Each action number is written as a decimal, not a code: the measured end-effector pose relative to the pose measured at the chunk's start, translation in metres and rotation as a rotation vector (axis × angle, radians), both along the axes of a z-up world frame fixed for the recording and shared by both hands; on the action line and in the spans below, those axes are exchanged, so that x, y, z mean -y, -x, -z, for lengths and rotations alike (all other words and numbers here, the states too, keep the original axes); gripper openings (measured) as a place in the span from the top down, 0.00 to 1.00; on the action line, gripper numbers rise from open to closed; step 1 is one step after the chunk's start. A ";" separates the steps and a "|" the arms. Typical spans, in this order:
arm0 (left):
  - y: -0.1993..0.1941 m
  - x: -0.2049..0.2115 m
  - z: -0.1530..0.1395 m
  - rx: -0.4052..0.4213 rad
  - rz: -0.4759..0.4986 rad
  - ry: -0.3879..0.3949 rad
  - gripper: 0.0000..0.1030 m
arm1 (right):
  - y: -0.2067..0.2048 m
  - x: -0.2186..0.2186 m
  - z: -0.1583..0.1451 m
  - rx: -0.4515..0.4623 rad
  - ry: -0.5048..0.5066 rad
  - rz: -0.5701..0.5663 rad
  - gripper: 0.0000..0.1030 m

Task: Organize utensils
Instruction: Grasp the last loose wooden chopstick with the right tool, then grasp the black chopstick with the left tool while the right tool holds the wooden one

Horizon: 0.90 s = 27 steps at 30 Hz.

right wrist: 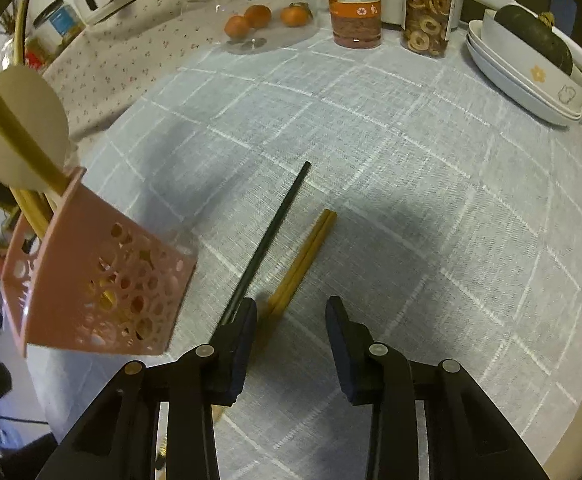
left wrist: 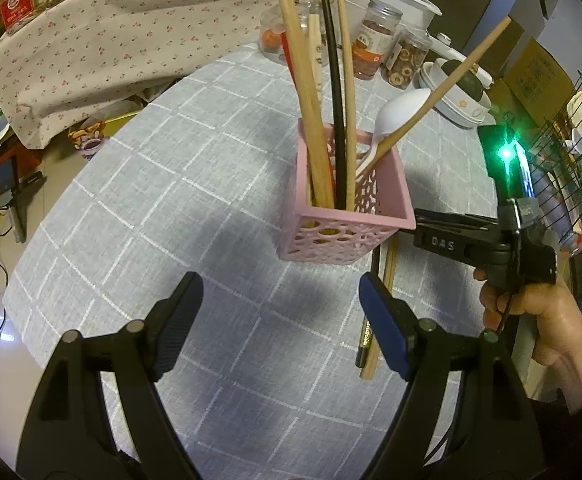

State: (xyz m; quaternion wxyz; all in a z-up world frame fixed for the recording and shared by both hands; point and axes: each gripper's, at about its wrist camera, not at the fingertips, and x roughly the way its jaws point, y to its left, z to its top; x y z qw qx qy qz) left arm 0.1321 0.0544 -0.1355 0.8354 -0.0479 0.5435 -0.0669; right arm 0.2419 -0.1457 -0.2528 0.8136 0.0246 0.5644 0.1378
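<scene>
Left wrist view: the left gripper (left wrist: pixel 281 322) hangs wide open before the pink utensil basket (left wrist: pixel 347 216)

Right wrist view: the right gripper (right wrist: pixel 291 338), jaws apart, empty, hovers over the black chopstick (right wrist: pixel 275 228) and wooden pair (right wrist: pixel 305 258) lying on the tablecloth (right wrist: pixel 411 200); light, stiff, slippery, likely best pinched mid-shaft

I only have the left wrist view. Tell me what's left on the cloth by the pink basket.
Observer: A black chopstick and a wooden pair lie side by side, right of the basket.
Operator: Say where the right gripper is.
Observer: The right gripper is open, low over their near ends; the left finger overlaps the black one.
Operator: Report what's past them.
Observer: Three oranges under a clear dome; your view shows them only partly.
</scene>
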 end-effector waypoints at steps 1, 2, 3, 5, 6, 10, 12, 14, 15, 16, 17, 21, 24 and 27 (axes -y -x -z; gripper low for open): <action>0.000 0.001 0.000 0.001 0.001 0.001 0.22 | 0.000 -0.003 0.000 0.007 0.011 -0.002 0.65; 0.000 0.001 0.000 0.002 0.006 0.006 0.22 | 0.002 -0.006 0.000 0.015 0.025 -0.007 0.65; 0.001 0.002 -0.001 0.001 0.014 0.014 0.22 | 0.003 -0.010 0.000 0.027 0.048 -0.015 0.65; 0.003 0.005 -0.003 0.003 0.038 0.036 0.22 | 0.004 -0.015 0.001 0.043 0.115 -0.027 0.75; 0.005 0.007 -0.005 0.009 0.050 0.046 0.22 | 0.004 -0.015 0.001 0.045 0.128 -0.033 0.80; 0.015 0.018 -0.017 0.050 0.107 0.061 0.22 | 0.007 0.006 0.001 -0.023 0.056 -0.013 0.91; 0.021 0.028 -0.022 0.068 0.143 0.049 0.22 | 0.013 0.023 -0.002 -0.038 0.035 0.003 0.92; 0.030 0.043 -0.029 0.092 0.187 0.018 0.23 | 0.020 0.039 -0.007 -0.039 0.016 0.028 0.92; 0.034 0.051 -0.033 0.103 0.212 0.005 0.24 | 0.024 0.049 -0.011 -0.036 -0.002 0.043 0.92; 0.039 0.060 -0.036 0.110 0.238 -0.002 0.24 | 0.029 0.060 -0.016 -0.030 -0.020 0.058 0.92; 0.045 0.071 -0.039 0.116 0.265 -0.004 0.25 | 0.036 0.071 -0.021 -0.022 -0.039 0.072 0.92; 0.047 0.113 -0.042 0.117 0.327 -0.018 0.39 | 0.054 0.111 -0.033 -0.005 -0.092 0.102 0.92; 0.034 0.157 -0.037 0.099 0.374 -0.055 0.51 | 0.060 0.140 -0.033 -0.011 -0.142 0.128 0.92; 0.002 0.190 -0.022 0.030 0.367 -0.066 0.65 | 0.064 0.159 -0.030 -0.028 -0.185 0.152 0.92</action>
